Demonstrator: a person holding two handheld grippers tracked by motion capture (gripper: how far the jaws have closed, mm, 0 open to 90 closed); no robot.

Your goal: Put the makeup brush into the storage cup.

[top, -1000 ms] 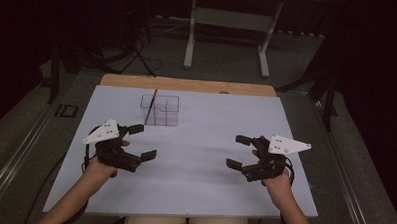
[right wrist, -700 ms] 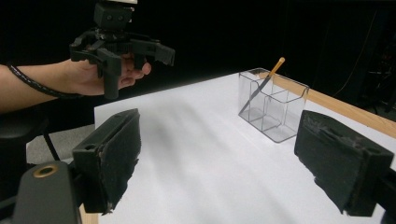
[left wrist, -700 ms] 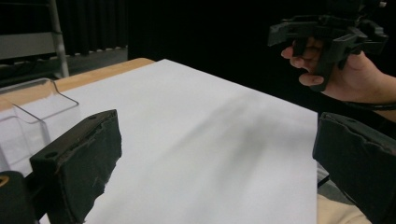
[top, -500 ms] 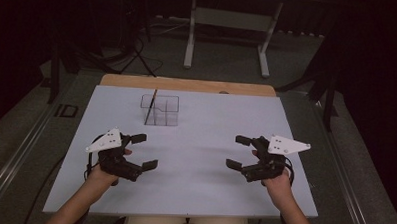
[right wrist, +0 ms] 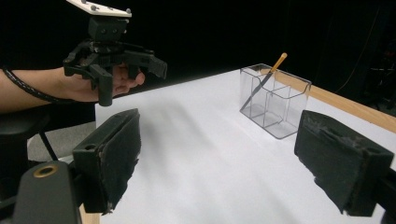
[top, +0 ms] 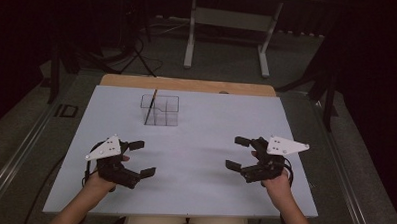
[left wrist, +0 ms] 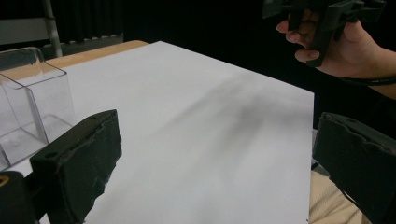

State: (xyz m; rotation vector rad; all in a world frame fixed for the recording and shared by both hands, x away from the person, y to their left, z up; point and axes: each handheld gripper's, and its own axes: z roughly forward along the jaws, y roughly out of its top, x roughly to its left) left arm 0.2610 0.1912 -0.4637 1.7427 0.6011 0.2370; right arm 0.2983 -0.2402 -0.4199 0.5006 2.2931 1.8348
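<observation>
A clear plastic organiser box (top: 162, 111) with several compartments stands at the far middle of the white table top (top: 201, 127). A pencil (top: 150, 107) leans in its left compartment. My left gripper (top: 142, 158) hovers open near the front left, with nothing between its jaws. My right gripper (top: 236, 153) is open and empty at the front right. In the left gripper view my own left gripper (left wrist: 217, 172) gapes over bare white surface, with the box (left wrist: 32, 102) at the left. The right gripper view has my right gripper (right wrist: 226, 158) wide open, facing the box (right wrist: 273, 100) and pencil (right wrist: 264, 79).
A wooden strip (top: 187, 84) runs along the table's far edge. Beyond it stand the legs of a metal frame (top: 227, 23) and cables on a dark floor. The other hand's gripper (right wrist: 112, 56) shows at the upper left of the right gripper view.
My left gripper has drifted toward the table's front edge and slightly right, still open. The right gripper has stayed where it was.
</observation>
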